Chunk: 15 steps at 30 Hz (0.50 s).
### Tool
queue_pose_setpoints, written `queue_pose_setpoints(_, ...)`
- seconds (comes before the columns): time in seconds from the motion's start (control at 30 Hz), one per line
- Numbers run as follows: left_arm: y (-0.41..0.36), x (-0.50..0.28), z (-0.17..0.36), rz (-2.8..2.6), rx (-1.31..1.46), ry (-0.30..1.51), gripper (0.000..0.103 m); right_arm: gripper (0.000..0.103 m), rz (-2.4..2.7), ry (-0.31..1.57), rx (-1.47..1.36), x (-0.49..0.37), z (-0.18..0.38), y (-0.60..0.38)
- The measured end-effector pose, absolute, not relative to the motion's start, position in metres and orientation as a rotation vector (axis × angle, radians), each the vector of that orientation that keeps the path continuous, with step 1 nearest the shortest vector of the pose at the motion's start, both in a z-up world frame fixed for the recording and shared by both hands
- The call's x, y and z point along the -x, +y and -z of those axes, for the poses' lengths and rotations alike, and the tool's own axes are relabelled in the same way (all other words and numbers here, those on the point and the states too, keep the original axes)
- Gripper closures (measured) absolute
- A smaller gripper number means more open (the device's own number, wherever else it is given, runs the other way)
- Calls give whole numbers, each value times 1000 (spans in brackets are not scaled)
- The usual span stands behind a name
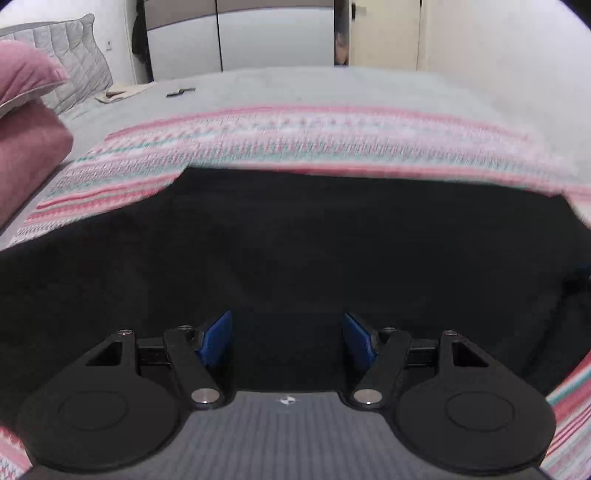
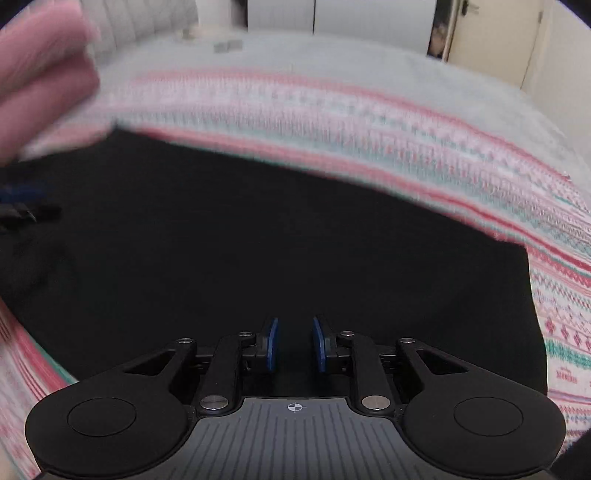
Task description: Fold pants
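Observation:
The black pants (image 1: 295,251) lie spread flat on a pink, white and teal patterned blanket (image 1: 295,140) on the bed. They also fill the middle of the right wrist view (image 2: 258,240). My left gripper (image 1: 287,338) is open wide, its blue pads (image 1: 216,341) just above the black cloth, holding nothing. My right gripper (image 2: 294,345) is open with a narrower gap, its blue pads (image 2: 272,345) over the pants near their right edge, empty. The left gripper's blurred tip shows at the left edge of the right wrist view (image 2: 22,206).
The blanket (image 2: 369,125) lies on a grey bed (image 1: 332,88). Pink pillows (image 1: 26,122) are stacked at the left, by a grey quilted headboard (image 1: 70,55). A small dark object (image 1: 180,92) and a beige cloth (image 1: 122,92) lie far back. Wardrobe (image 1: 258,33) and door (image 1: 384,33) stand behind.

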<state>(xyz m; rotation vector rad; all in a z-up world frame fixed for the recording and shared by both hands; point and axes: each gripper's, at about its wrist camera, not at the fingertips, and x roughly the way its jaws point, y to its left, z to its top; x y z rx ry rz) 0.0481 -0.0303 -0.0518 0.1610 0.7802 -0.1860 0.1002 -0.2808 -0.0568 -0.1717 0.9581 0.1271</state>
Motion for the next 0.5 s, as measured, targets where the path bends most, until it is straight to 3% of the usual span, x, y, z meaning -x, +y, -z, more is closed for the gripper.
queue_pose_setpoints(0.1, -31, -40, 61, 171, -271, 740, 9, 82, -95, 951, 116, -97, 57, -308)
queue_pose_setpoints(0.3, -27, -45, 50, 155, -239, 797, 11, 82, 183, 939, -16, -89, 51, -386)
queue_pose_setpoints(0.37, -30, -40, 41, 174, -230, 766, 11, 76, 288, 903, -49, -77, 39, -401)
queue_pose_setpoints(0.5, -49, -23, 24, 275, -243, 687, 11, 76, 229, 807, -318, -38, 14, -429)
